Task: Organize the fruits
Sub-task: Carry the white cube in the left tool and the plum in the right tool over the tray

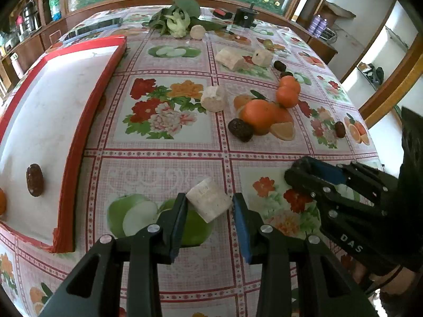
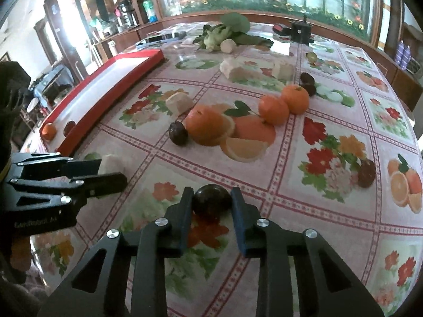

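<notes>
Left gripper [image 1: 210,206] clamped on a pale cream chunk [image 1: 208,199], both blue pads touching its sides, just above the flowered tablecloth [image 1: 164,169] over a printed green apple. Right gripper [image 2: 211,200] closed around a dark round fruit [image 2: 211,200], fingers [image 2: 185,208] pressed against it on either side, low over the cloth. Red-rimmed tray [image 1: 68,174] lying to the left, holding one dark date [image 1: 35,179] and, at its near edge, part of an orange [image 2: 49,131]. Further out on the table, a cluster of three oranges [image 2: 272,109] close together, with a dark fruit [image 2: 178,133] touching the nearest one. More pale chunks [image 1: 213,98] scattered toward the middle and far side, well apart from the tray. Leafy green vegetable [image 1: 178,17] at the far end, beside a black cylindrical object [image 1: 246,15]
</notes>
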